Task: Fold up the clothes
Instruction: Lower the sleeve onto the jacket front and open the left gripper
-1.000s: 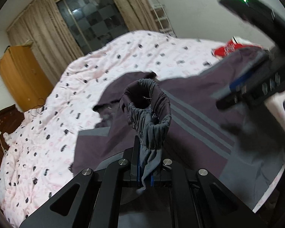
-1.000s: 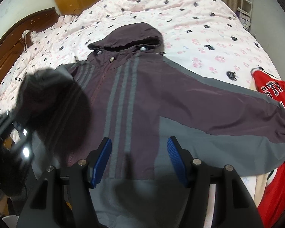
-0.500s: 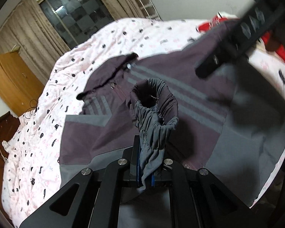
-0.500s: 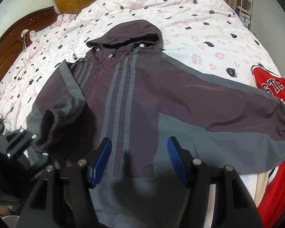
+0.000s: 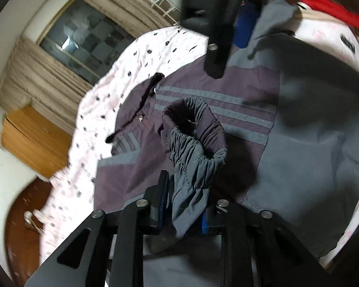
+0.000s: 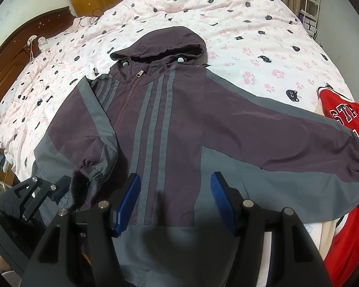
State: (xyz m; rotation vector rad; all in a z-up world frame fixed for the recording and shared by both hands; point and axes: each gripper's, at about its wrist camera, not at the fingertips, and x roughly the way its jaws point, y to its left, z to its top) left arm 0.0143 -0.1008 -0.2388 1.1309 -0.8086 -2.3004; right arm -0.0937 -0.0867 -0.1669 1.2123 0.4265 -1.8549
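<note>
A maroon and grey hooded jacket (image 6: 174, 124) lies face up on the bed, zipped, with grey stripes down the chest. Its left sleeve is folded inward, and the gathered cuff (image 6: 91, 169) rests on the jacket front. In the left wrist view that cuff (image 5: 193, 148) stands between the jaws of my left gripper (image 5: 184, 205). The jaws are opening, and the pads have parted from the cloth. My left gripper (image 6: 62, 187) also shows at the lower left of the right wrist view. My right gripper (image 6: 174, 198) hovers open over the hem with nothing in it. The other sleeve (image 6: 299, 143) lies spread out to the right.
A pink patterned duvet (image 6: 227, 24) covers the bed. A red jersey (image 6: 342, 167) lies at the bed's right edge. A dark wooden headboard (image 6: 9, 67) is at the left. A wardrobe (image 5: 33, 138) and a curtained window (image 5: 83, 45) stand beyond the bed.
My left gripper came down and rolled, carrying the cuff onto the jacket front. Its jaws went from shut on the cuff to parted. The right gripper kept still.
</note>
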